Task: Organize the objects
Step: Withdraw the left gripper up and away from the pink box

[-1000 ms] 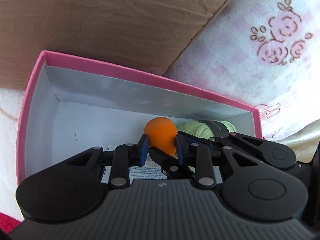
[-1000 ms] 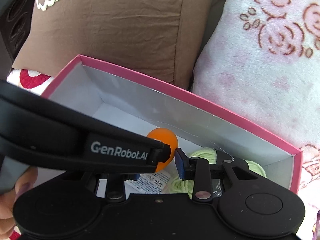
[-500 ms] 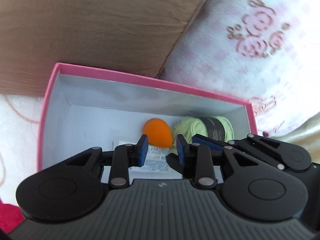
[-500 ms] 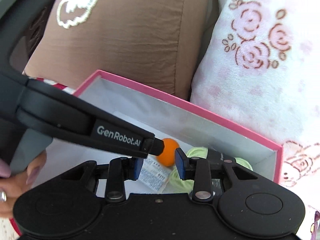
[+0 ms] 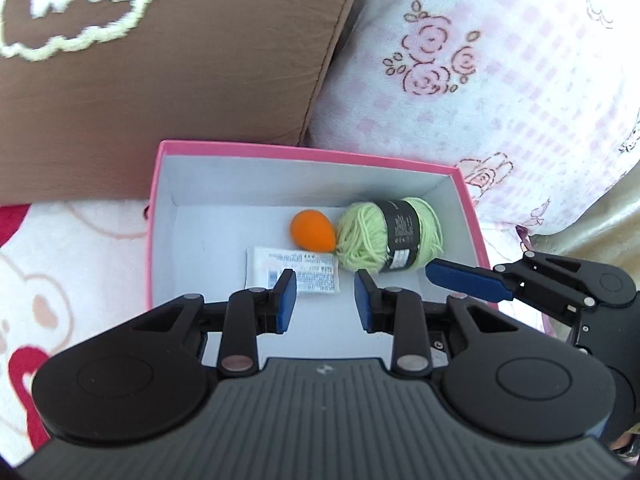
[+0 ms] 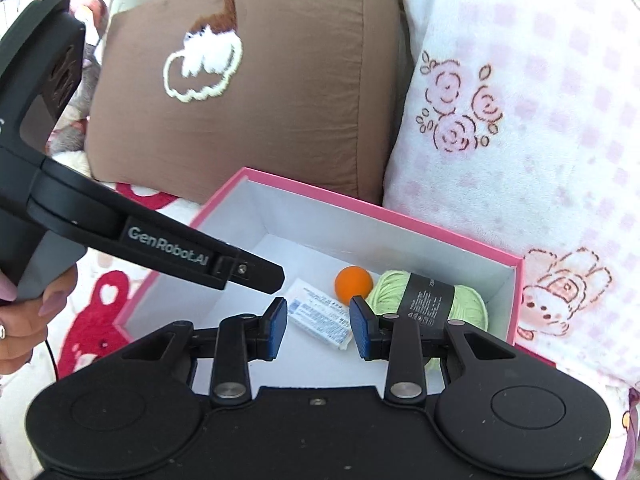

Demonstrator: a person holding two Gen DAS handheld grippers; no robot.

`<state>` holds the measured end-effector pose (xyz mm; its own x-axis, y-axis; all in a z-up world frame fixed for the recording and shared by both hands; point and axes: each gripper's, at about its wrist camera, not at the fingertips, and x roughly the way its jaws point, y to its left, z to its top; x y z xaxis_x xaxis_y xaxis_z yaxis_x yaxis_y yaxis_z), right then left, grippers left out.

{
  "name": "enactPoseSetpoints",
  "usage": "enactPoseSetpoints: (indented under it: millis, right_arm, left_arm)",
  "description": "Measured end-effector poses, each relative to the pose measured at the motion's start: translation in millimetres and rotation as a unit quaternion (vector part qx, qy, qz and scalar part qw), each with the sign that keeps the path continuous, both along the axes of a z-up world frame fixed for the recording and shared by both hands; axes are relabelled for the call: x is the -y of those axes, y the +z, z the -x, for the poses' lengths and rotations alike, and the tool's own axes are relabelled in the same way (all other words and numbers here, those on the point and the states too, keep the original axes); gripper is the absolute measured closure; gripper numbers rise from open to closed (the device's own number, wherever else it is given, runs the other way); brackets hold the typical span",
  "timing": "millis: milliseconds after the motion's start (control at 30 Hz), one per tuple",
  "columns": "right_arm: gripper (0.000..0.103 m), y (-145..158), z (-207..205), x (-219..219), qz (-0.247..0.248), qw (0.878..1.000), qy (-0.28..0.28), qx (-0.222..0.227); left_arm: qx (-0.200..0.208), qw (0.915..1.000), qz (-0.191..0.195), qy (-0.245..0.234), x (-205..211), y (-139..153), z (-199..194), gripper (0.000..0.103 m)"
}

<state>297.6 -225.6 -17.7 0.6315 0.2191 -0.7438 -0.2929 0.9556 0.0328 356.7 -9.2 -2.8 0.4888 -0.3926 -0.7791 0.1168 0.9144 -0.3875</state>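
An open pink box (image 5: pixel 304 150) (image 6: pixel 360 200) with a white inside lies on a soft blanket. In it are an orange egg-shaped ball (image 5: pixel 313 231) (image 6: pixel 353 279), a skein of light green yarn (image 5: pixel 360 236) (image 6: pixel 390 290) with a black band, and a flat white packet (image 5: pixel 294 270) (image 6: pixel 320 316). My left gripper (image 5: pixel 325 282) hangs above the box's near side, jaws nearly together and nothing between them. My right gripper (image 6: pixel 318 312) hovers beside it, just as narrow and empty. One of its blue fingers (image 5: pixel 468 280) shows over the box's right wall.
A brown cushion (image 6: pixel 280 100) with a white embroidered figure leans behind the box. A pink-and-white rose blanket (image 6: pixel 520 120) bulges at the right. The box rests on a white blanket with red hearts (image 5: pixel 60 280). A person's hand (image 6: pixel 24 320) holds the left gripper's handle.
Both grippers have risen and drawn back from the box, so its whole inside shows. The orange ball, yarn and packet lie where they were.
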Motion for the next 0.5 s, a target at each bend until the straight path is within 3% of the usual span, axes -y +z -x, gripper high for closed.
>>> enactPoseSetpoints:
  millis: [500]
  right_arm:
    - [0.059, 48.2, 72.8, -10.6, -0.017, 0.999, 0.019, 0.025]
  left_arm:
    - [0.024, 0.9982, -0.051, -0.019, -8.1, 49.4, 81.0, 0.068]
